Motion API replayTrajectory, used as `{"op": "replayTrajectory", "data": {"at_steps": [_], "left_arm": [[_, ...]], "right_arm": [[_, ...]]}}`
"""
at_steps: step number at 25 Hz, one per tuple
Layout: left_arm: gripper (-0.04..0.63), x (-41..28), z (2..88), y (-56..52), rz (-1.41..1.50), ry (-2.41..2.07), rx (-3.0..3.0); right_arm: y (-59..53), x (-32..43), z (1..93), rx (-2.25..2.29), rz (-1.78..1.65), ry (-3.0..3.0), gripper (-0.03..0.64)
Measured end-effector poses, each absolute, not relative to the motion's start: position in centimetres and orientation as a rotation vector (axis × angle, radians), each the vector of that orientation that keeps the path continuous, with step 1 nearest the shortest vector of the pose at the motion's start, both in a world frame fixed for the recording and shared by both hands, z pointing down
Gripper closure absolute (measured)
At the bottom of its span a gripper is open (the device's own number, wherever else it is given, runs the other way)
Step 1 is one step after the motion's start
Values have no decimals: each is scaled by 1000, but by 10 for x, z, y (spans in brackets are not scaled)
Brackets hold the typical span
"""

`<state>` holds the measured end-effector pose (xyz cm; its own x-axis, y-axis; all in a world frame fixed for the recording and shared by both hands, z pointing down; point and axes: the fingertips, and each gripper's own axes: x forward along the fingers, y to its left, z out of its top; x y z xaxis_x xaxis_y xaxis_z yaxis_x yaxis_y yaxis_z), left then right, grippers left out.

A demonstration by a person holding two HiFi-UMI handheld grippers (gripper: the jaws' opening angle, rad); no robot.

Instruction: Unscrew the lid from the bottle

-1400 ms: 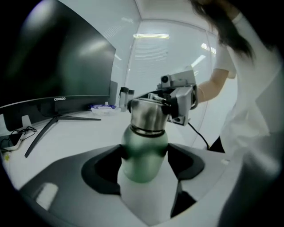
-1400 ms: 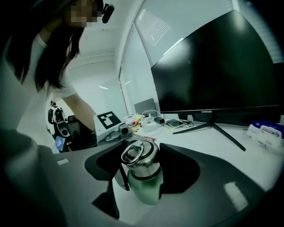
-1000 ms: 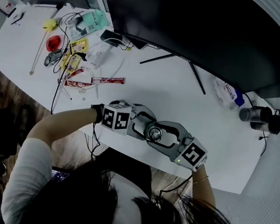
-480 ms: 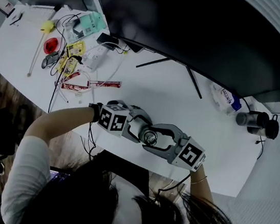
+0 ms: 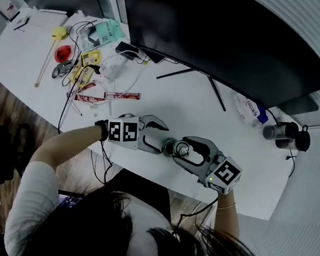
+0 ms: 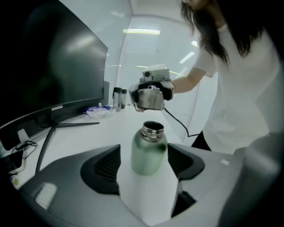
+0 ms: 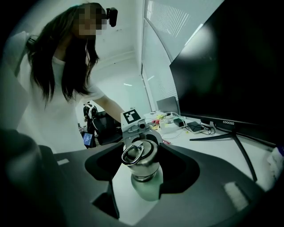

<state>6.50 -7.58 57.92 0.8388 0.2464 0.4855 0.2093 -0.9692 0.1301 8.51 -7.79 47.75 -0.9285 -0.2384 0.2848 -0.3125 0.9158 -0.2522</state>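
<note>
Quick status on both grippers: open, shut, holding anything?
Left gripper: closed on the bottle, its mouth uncovered.
Right gripper: closed on the lid, off the bottle.

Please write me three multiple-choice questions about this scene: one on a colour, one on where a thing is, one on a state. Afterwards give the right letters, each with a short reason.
1. What colour is the upper body of the bottle?
A. green
B. red
C. black

2. Where is the lid?
A. screwed on the bottle
B. between the jaws of the right gripper
C. lying on the table

3. In what state is the bottle's mouth?
A. closed by the lid
B. open, with its thread bare
C. covered by a cloth

Answers:
1 A: the left gripper view shows green below the metal neck.
2 B: the right gripper view shows the lid, with its ring, clamped between those jaws.
3 B: the left gripper holds the bottle, and the lid is apart from its open mouth.
</note>
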Motion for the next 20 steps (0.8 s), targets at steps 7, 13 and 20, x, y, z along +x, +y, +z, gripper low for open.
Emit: {"op": "replayTrajectory", "data": {"at_steps": [7, 13, 20], "left_arm": [[219, 58, 524, -88, 602, 172, 3000], [221, 52, 476, -89, 473, 37, 3084], [232, 44, 407, -101, 274, -179, 3096]], "right_arm": [[-78, 103, 447, 691, 467, -2835, 362], [-72, 113, 414, 944, 410, -2833, 362], [-76, 128, 364, 1294, 340, -2831, 362]]}}
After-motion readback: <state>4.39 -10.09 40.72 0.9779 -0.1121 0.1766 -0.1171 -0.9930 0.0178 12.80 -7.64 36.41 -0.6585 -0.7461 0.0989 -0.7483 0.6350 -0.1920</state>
